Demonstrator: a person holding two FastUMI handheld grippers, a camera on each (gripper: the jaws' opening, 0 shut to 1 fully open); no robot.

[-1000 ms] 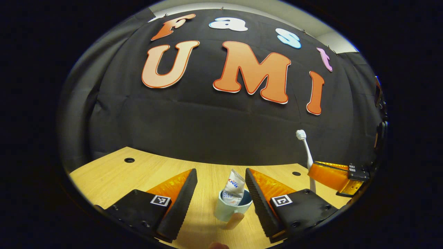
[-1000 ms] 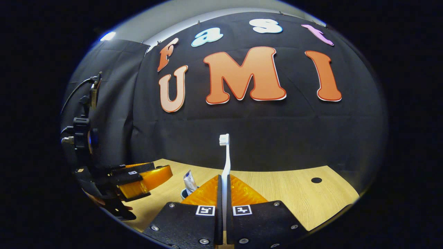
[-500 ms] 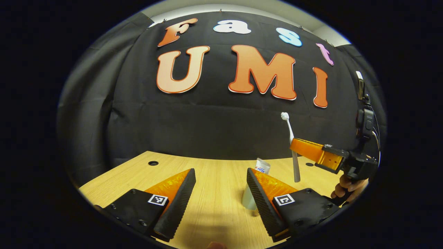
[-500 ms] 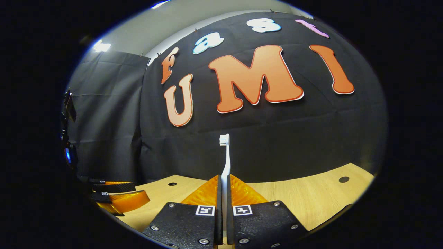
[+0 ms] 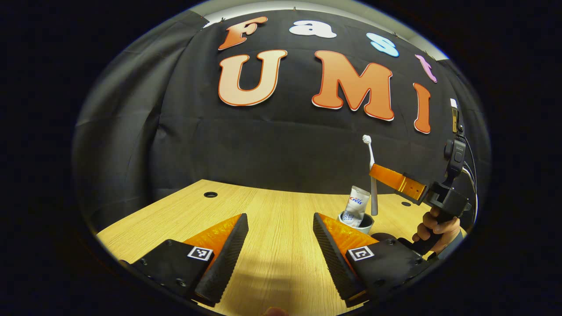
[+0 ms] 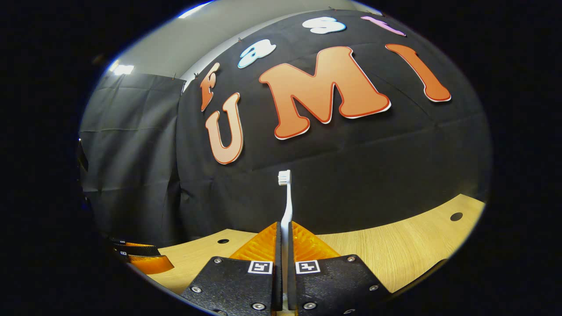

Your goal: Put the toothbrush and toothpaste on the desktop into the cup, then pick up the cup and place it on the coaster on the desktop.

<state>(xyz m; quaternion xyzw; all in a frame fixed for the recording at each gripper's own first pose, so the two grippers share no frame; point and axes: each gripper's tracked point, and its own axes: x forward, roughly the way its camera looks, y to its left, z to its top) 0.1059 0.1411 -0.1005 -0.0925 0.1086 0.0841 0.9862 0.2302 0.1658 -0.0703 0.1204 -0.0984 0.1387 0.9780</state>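
In the left gripper view, the left gripper point(image 5: 280, 228) sits at the bottom centre of the frame with its two fingers spread wide apart, holding nothing, only bare wooden desk point(image 5: 272, 210) between them. To the right of centre, just past the right-hand finger, a pale cup point(image 5: 364, 226) stands on the desk. A toothpaste point(image 5: 354, 205) tube stands upright inside the cup, leaning slightly, its crimped end up.

At the right of the same view, the right gripper point(image 5: 376, 172) reaches in from the edge, held by a hand point(image 5: 434, 228) at the lower right. It grips a white toothbrush point(image 5: 371, 175) upright, bristles at the top. The handle's lower end hangs at the cup's rim, beside the tube; whether it touches the cup cannot be told.

In the right gripper view, the right gripper point(image 6: 284, 228) is at the bottom centre, its fingers clenched on the toothbrush point(image 6: 286, 206), which rises straight up between them, bristle head at mid-frame against the black wall. The desk point(image 6: 395, 250) curves across the lower part of the frame. The left gripper's point(image 6: 140, 259) fingers show at the lower left edge.
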